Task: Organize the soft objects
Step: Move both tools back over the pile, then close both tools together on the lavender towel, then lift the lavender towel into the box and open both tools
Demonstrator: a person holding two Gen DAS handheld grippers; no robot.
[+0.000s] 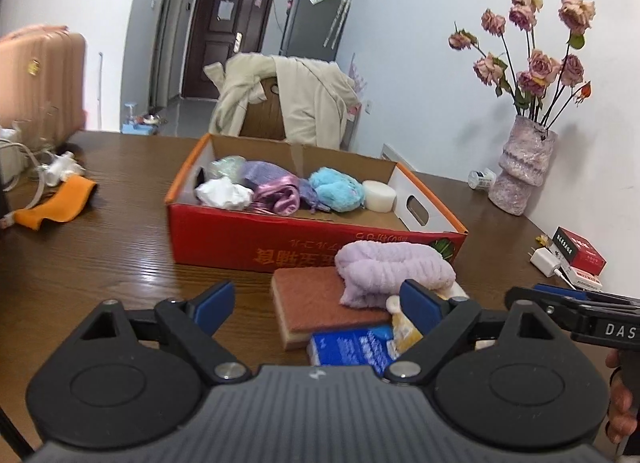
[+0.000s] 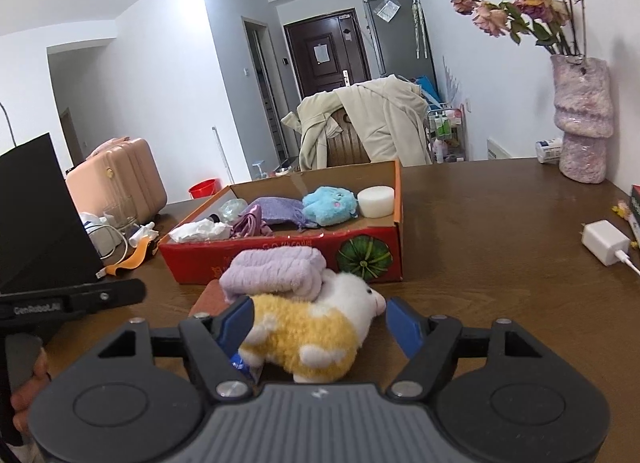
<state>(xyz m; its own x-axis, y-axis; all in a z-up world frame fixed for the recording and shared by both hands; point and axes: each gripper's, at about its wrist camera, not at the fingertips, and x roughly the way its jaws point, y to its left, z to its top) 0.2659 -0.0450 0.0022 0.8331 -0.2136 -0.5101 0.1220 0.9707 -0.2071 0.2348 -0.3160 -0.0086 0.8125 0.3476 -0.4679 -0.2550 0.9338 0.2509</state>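
Observation:
A red cardboard box (image 1: 256, 239) (image 2: 280, 259) holds a blue plush (image 1: 336, 189) (image 2: 329, 205), purple cloths (image 1: 276, 193), white tissue (image 1: 224, 193) and a white foam disc (image 1: 380, 195) (image 2: 375, 201). In front of it lie a lilac towel (image 1: 392, 273) (image 2: 276, 273), a brown scouring sponge (image 1: 320, 307) and a blue packet (image 1: 350, 349). My left gripper (image 1: 320, 305) is open above the sponge. My right gripper (image 2: 320, 321) is open, its fingers either side of a yellow-and-white plush sheep (image 2: 316, 333), not squeezing it.
A vase of dried roses (image 1: 524, 171) (image 2: 582, 123) stands at the right. A white charger (image 2: 606, 243), a red packet (image 1: 580, 255), an orange cloth (image 1: 60, 205) and cables lie on the wooden table (image 1: 100, 263). A chair with a coat (image 1: 296, 103) is behind.

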